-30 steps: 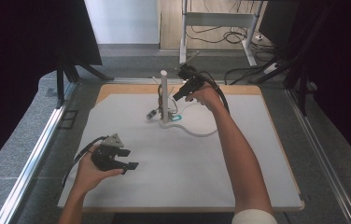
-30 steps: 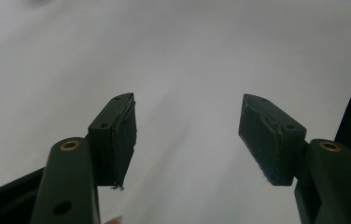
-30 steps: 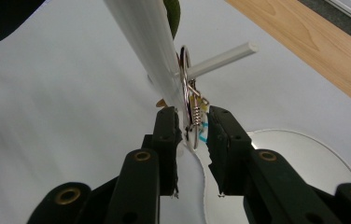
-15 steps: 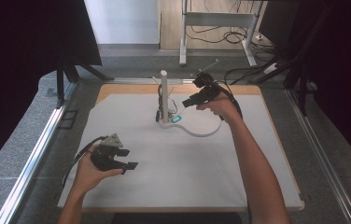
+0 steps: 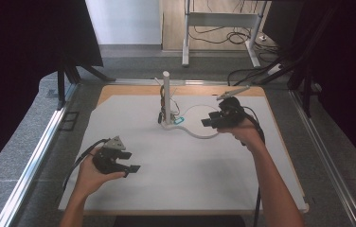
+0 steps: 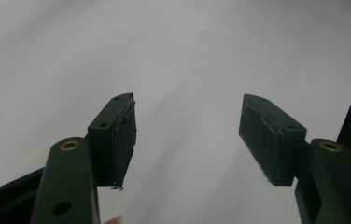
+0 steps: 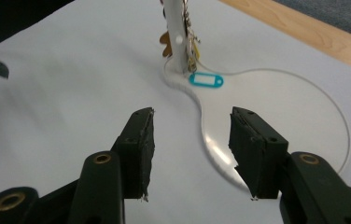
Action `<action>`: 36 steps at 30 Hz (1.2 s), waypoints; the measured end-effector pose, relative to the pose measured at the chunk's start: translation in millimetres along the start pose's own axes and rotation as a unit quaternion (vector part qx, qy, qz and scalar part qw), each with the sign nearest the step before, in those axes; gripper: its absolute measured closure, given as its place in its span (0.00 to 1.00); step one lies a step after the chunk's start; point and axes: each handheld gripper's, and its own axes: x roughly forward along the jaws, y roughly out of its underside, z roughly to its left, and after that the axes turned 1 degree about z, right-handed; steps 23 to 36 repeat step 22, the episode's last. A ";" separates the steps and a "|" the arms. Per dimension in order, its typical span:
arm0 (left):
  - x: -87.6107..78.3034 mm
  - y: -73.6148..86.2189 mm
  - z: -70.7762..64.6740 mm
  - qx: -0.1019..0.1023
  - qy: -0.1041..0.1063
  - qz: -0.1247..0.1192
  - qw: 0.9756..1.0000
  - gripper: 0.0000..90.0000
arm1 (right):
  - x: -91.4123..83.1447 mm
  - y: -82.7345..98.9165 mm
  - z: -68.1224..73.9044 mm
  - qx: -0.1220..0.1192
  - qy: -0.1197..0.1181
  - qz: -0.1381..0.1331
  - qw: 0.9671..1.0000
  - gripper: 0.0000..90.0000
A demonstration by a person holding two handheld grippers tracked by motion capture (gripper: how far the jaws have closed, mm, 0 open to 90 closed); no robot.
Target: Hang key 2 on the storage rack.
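at the near left of the white mat (image 5: 133, 118), i am holding my left gripper (image 5: 128, 161) low over the bare surface, its grey three-cornered plate on top and its cable trailing back past my wrist. its jaws are standing wide apart with nothing between them; in the left gripper view (image 6: 187, 135) the worn black pads are framing plain white mat and touching nothing. ahead of this gripper and off to its right, well apart from it, a white upright post (image 5: 166, 97) is rising from the far middle of the mat, with small keys or trinkets hanging at its foot; i cannot tell exactly what they are. a blue key tag (image 5: 179, 121) is lying flat just beside the post's base, on a clear figure-eight base plate (image 5: 200, 134) that is spreading out toward my right gripper (image 5: 210, 121). that gripper is hovering at the right end of the plate, pointing back toward the post. in the right gripper view (image 7: 191, 144) its jaws are spread and gripping nothing, the plate's edge (image 7: 211, 149) is running between them, and the blue tag (image 7: 205, 80) and the post (image 7: 176, 35) are sitting straight ahead, beyond the tips.
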 end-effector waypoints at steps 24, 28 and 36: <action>-5.9 2.6 -1.5 -0.002 0.003 -0.003 1.000 0.40 | -0.9 92.9 16.1 -0.007 0.015 -0.004 1.000 0.51; -5.9 2.6 -1.5 -0.002 0.003 -0.003 1.000 0.40 | -0.9 92.9 16.1 -0.007 0.015 -0.004 1.000 0.51; -5.9 2.6 -1.5 -0.002 0.003 -0.003 1.000 0.40 | -0.9 92.9 16.1 -0.007 0.015 -0.004 1.000 0.51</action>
